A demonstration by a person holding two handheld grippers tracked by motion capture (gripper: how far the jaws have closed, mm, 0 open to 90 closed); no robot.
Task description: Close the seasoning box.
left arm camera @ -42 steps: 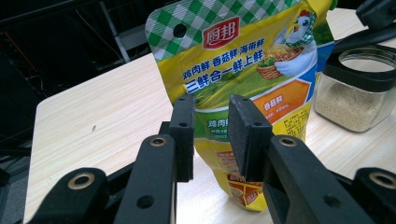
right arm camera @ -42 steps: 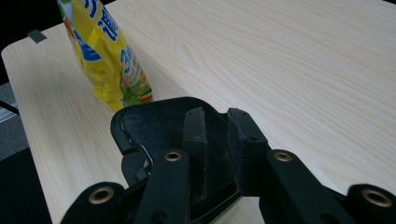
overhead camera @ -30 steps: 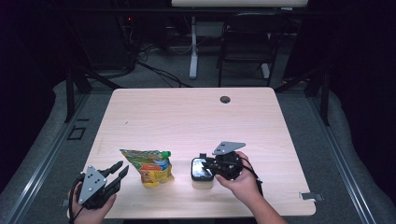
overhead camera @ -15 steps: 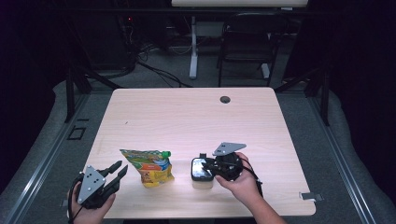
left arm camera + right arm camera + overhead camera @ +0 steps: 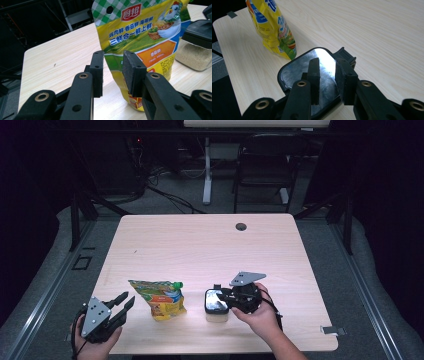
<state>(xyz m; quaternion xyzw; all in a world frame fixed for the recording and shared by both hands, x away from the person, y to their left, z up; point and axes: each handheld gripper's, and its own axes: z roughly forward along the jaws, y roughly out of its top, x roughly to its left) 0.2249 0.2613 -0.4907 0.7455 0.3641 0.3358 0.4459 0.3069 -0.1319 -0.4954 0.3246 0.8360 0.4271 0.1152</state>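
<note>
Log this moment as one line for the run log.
left gripper: open, facing seasoning pouch | right gripper: jaws just opening, above jar lid, nothing gripped | jar: upright on table

One seasoning pouch (image 5: 161, 298), one black-lidded jar (image 5: 216, 304), two grippers.

yellow seasoning pouch (image 5: 140, 37) with green-white checked top, red logo, orange panel; beside it clear jar (image 5: 197, 47), glossy black lid (image 5: 312, 72), beige granules; pale woodgrain table (image 5: 200, 245).
</note>
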